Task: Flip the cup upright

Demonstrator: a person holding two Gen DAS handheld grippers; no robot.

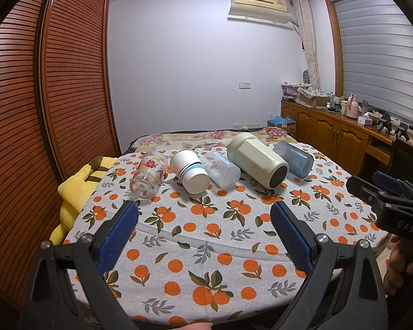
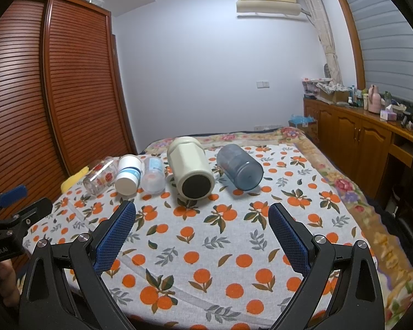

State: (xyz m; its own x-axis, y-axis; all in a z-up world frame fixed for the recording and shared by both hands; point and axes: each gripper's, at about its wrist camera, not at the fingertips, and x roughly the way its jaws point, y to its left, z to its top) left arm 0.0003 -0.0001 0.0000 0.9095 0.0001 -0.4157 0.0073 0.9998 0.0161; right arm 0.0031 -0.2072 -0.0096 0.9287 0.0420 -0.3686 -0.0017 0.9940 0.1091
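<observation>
On orange-print cloth (image 1: 206, 247), five cups (image 1: 190, 170) lie sideways.

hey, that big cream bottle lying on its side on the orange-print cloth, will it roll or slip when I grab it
The cream bottle has flat facets along its body, so it will probably roll less than the round blue cup beside it. Its smooth, bulky body may slip in a narrow grip. The soft tablecloth should damp sliding.

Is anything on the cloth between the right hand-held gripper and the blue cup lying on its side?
Nothing visible. The right hand-held gripper is open with only bare tablecloth ahead of the blue cup. The cream jar lies beside it, to the left.
</observation>
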